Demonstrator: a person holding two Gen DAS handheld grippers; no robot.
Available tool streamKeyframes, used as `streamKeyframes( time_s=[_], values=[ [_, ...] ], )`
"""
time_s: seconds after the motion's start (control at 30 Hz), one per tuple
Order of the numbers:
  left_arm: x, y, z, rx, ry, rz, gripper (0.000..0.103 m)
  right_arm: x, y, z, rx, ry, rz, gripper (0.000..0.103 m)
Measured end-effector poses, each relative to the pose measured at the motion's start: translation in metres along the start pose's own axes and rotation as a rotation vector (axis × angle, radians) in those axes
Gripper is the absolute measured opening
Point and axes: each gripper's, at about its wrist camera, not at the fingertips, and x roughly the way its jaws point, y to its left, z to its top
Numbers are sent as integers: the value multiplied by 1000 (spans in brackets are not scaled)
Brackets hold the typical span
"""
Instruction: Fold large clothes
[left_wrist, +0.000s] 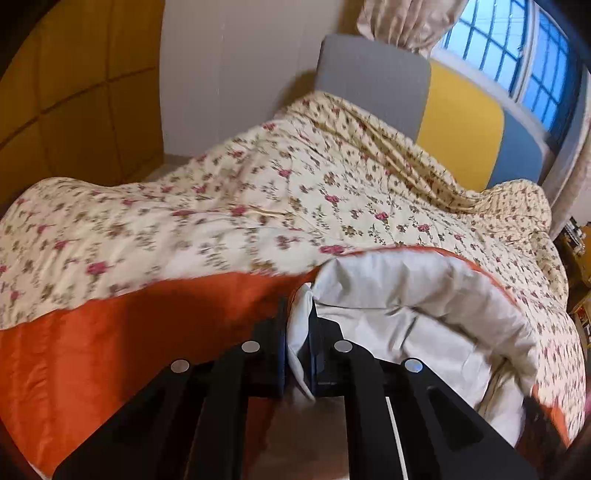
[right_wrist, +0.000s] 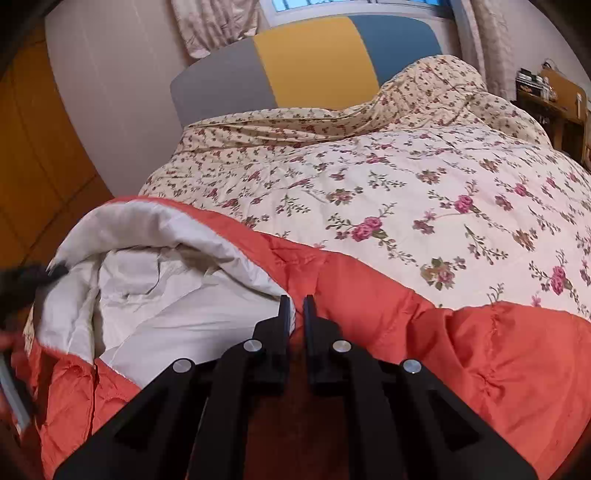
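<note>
An orange padded garment (left_wrist: 110, 350) with a white lining (left_wrist: 406, 306) lies at the near edge of a bed. My left gripper (left_wrist: 298, 306) is shut on a fold of the white lining, which bunches between its black fingers. In the right wrist view the same garment (right_wrist: 461, 350) spreads across the front, its lining (right_wrist: 166, 295) turned outward at the left. My right gripper (right_wrist: 296, 301) is shut on the garment's edge where orange meets white. A dark blurred shape at that view's far left (right_wrist: 26, 284) is probably the other gripper.
A cream floral bedspread (right_wrist: 369, 184) covers the bed under the garment. Behind it stands a grey, yellow and blue headboard (right_wrist: 314, 62), with curtains and a window above. Yellow wall panels (left_wrist: 74, 92) are at the left and a cluttered wooden shelf (right_wrist: 550, 99) at the right.
</note>
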Motion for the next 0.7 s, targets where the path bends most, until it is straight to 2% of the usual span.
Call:
streamKeyframes(
  time_s=[0.07,0.13,0.2,0.23,0.3,0.4,0.47,0.6,0.7],
  values=[
    [-7,11,-17,41,-9,18,9,2,0,0,4,11,-1,5],
    [-7,23,-38,41,-1,24,9,3,-1,1,8,33,2,7],
    [0,32,-57,27,33,14,9,1,-1,1,-10,68,5,11],
    [1,38,-65,6,23,-9,9,-5,0,0,-23,70,3,16],
    [0,44,-68,-20,9,-39,9,-23,3,-1,-51,40,-17,20],
    [1,43,-68,-27,9,-51,9,-56,8,3,-41,-60,42,25],
    [1,43,-68,-31,8,-56,9,-63,16,13,-23,-101,82,30],
    [3,42,-68,-28,7,-53,9,-44,53,40,-16,-99,153,29],
    [3,44,-69,-25,10,-49,10,-16,74,40,-31,-32,154,28]
  ],
)
